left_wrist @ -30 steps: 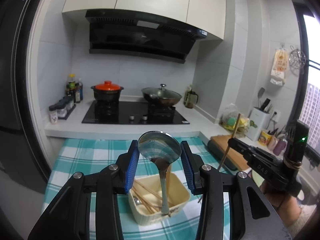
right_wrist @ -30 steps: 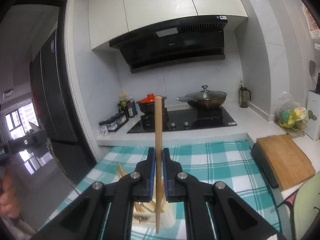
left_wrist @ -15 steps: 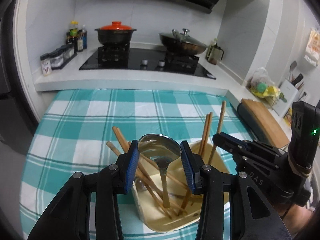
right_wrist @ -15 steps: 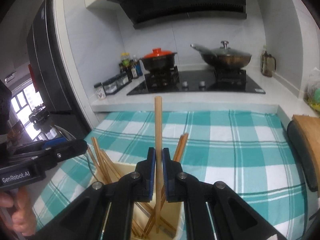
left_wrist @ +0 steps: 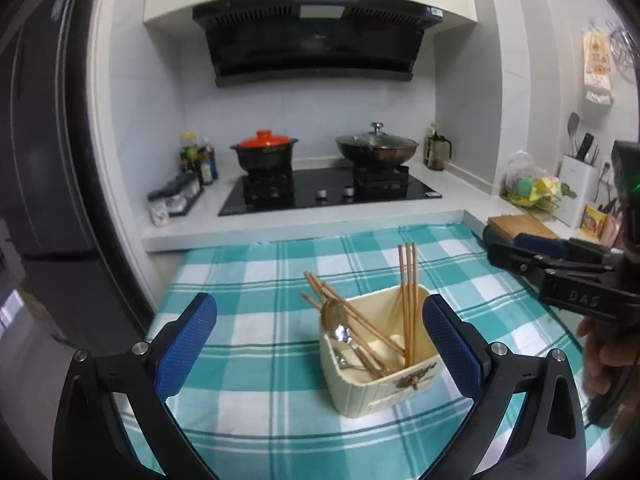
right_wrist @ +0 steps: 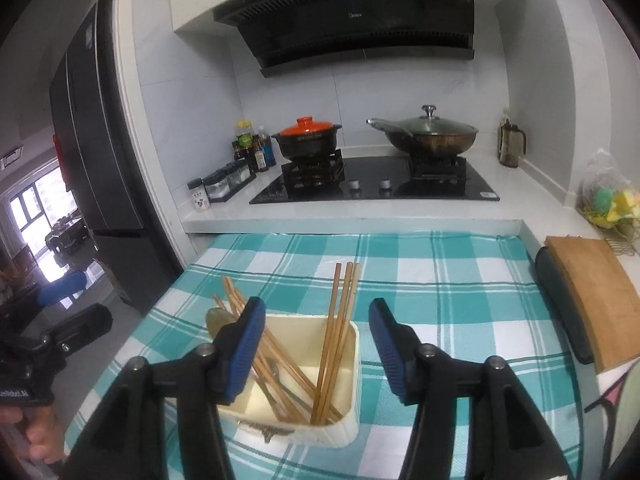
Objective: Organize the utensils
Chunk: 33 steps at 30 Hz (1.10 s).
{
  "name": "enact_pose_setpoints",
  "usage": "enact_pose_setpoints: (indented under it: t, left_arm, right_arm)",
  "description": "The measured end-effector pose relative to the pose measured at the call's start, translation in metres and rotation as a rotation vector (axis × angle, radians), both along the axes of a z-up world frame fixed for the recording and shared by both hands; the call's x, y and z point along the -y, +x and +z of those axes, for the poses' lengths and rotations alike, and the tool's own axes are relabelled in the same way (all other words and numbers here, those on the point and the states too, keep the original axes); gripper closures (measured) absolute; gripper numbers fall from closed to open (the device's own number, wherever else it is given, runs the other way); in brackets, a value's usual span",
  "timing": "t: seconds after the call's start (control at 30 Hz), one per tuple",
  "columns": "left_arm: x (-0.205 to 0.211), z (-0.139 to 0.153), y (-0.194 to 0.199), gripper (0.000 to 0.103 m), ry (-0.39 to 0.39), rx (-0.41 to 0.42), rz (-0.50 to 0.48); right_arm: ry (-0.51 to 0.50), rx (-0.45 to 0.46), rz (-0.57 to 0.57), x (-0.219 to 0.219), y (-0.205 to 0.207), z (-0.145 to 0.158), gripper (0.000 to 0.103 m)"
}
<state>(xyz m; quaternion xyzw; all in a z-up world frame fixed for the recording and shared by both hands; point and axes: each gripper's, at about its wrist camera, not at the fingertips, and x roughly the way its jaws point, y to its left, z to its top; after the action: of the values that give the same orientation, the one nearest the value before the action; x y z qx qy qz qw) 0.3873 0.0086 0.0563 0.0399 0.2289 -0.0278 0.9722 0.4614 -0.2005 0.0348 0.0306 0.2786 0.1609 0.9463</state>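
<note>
Left edge of both views is lying dark and curved, and the fridge [left_wrist: 44, 184] there is showing only as a blurred slab; the spice jars [right_wrist: 224, 186] are too small to read. Left gripper [left_wrist: 320, 338] is standing spread wide, jaws opening, nothing pinched, the box showing in the gap beyond the blue pads [left_wrist: 186, 346]. In the right view that gripper is showing only as a dark body at the frame edge with a hand [right_wrist: 40, 432] partly cut off. The cream box [left_wrist: 380, 384] is sitting on the checked cloth [left_wrist: 248, 320], mid-table; its bottom is hard to make out under the pile. Wooden chopsticks [left_wrist: 409, 300] are leaning inside it, one bundle slanting left, another standing near upright at the right corner, and a steel spoon [left_wrist: 340, 334] is lying among them, bowl up against the left wall. Right gripper [right_wrist: 316, 346] is hanging over the box, jaws opening, nothing pressed between; its left finger is hiding part of the slanting sticks. Behind, a red-lidded pot [right_wrist: 306, 140] and a wok [right_wrist: 430, 134] are sitting on the stove. Far right, a cutting board [right_wrist: 592, 292] is running off frame.
</note>
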Motion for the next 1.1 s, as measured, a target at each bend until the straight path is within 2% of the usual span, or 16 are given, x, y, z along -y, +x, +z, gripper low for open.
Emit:
enact_pose_setpoints:
  t: [0.07,0.13,0.23,0.3,0.4,0.53,0.67,1.1]
  left_arm:
    - [0.006,0.003,-0.027,0.0,0.049,0.025,0.049]
    - [0.012,0.001,-0.052,0.0,0.075,0.03,0.083]
    - [0.019,-0.005,-0.091,0.0,0.137,0.031,0.18]
    - [0.025,-0.01,-0.114,0.0,0.177,0.04,0.2]
    - [0.024,-0.015,-0.135,0.0,0.137,-0.014,0.162]
    - [0.018,-0.018,-0.153,0.0,0.059,-0.061,0.144]
    - [0.021,-0.016,-0.166,0.0,0.018,-0.09,0.133]
    - [0.025,-0.011,-0.172,0.0,0.006,-0.105,0.131]
  right_arm:
    - [-0.017,0.029,0.005,0.001,-0.033,0.015,0.037]
    - [-0.014,0.045,0.008,0.003,-0.067,0.024,0.02]
    - [0.008,0.048,-0.008,0.008,-0.114,0.027,0.013]
    - [0.017,0.041,-0.021,0.012,-0.143,0.024,0.009]
    - [0.015,0.052,-0.081,0.018,-0.18,0.016,0.0]
    - [-0.051,0.048,-0.134,0.016,-0.217,0.01,0.0]
    - [-0.064,0.034,-0.118,0.014,-0.238,0.009,0.0]
    - [-0.088,0.083,-0.104,0.006,-0.265,0.018,0.0]
